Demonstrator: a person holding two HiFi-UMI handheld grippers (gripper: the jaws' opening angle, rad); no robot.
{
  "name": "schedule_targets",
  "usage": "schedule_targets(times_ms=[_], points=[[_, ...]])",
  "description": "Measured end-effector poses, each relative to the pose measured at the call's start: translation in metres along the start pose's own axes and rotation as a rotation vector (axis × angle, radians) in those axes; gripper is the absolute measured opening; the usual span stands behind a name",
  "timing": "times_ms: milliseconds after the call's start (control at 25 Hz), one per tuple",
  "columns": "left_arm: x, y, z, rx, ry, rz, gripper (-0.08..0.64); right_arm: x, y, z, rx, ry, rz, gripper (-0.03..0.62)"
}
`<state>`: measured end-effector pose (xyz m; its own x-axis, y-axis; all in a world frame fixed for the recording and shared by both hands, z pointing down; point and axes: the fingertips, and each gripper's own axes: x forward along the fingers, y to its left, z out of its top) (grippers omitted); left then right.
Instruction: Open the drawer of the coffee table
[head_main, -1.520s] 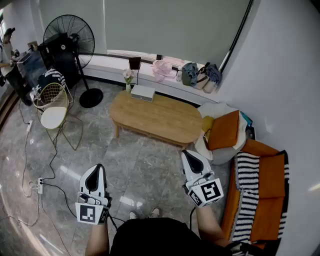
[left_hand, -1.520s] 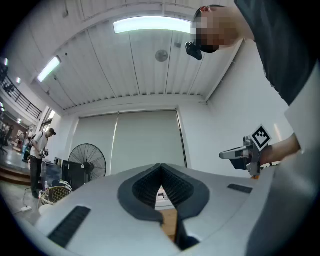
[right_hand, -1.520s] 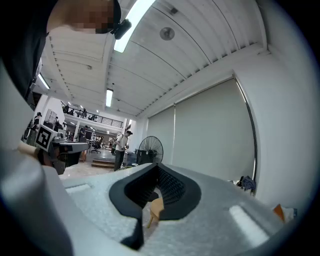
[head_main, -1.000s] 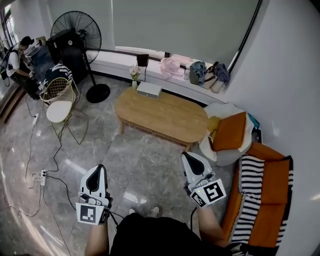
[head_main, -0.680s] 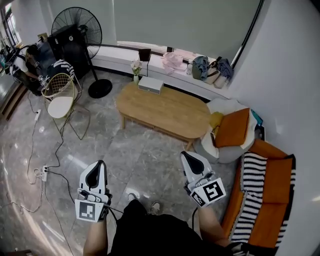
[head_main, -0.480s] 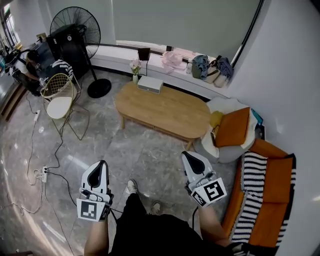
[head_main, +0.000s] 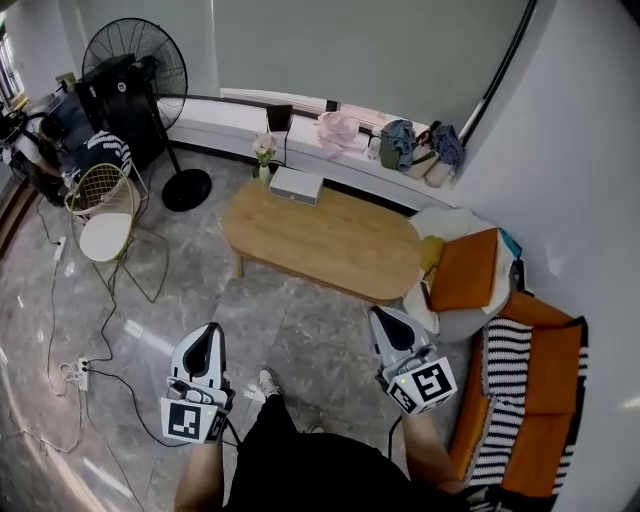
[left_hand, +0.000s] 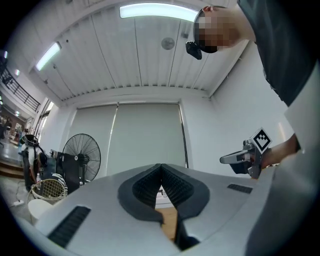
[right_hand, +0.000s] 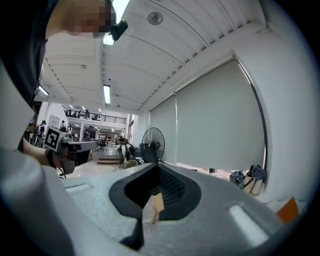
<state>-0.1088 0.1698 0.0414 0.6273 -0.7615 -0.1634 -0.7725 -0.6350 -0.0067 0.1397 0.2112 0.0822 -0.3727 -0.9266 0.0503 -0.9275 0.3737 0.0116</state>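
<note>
The oval wooden coffee table stands on the grey stone floor ahead of me, with a white box and a small flower vase on its far left end. No drawer shows from this side. My left gripper and right gripper hang over the floor well short of the table, both shut with nothing between the jaws. Through the shut left gripper a sliver of the coffee table shows; the right gripper likewise frames only a sliver of it.
A standing fan and a wire chair are at the left, with cables on the floor. A white pouf with an orange cushion and a striped sofa sit right. A window bench holds bags.
I have stepped toward the table, a foot now forward on the floor. Both grippers moved with me and stay shut. The table sits slightly lower and nearer in the head view.
</note>
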Motion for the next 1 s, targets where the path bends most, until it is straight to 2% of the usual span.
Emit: schedule_targets(times_ms=[160,280,480,600,800,1000], points=[[0.040,0.048,-0.011,-0.044,0.024,-0.020,0.008,0.066,-0.004,0.012,-0.033,0.024,0.010,0.005],[0.066,0.082,-0.014,-0.073,0.001,-0.037,0.008,0.112,-0.004,0.017,-0.040,0.037,0.013,0.005],[0.097,0.127,-0.033,-0.125,0.022,-0.082,0.008,0.165,0.009,0.024,-0.091,0.067,0.011,0.005],[0.117,0.137,-0.045,-0.161,0.016,-0.119,0.008,0.174,0.002,0.018,-0.094,0.095,-0.021,0.005],[0.153,0.133,-0.048,-0.178,-0.002,-0.192,0.008,0.176,-0.025,0.016,-0.074,0.109,-0.098,0.005],[0.188,0.125,-0.047,-0.152,0.002,-0.199,0.008,0.189,-0.059,0.015,-0.058,0.086,-0.097,0.005]])
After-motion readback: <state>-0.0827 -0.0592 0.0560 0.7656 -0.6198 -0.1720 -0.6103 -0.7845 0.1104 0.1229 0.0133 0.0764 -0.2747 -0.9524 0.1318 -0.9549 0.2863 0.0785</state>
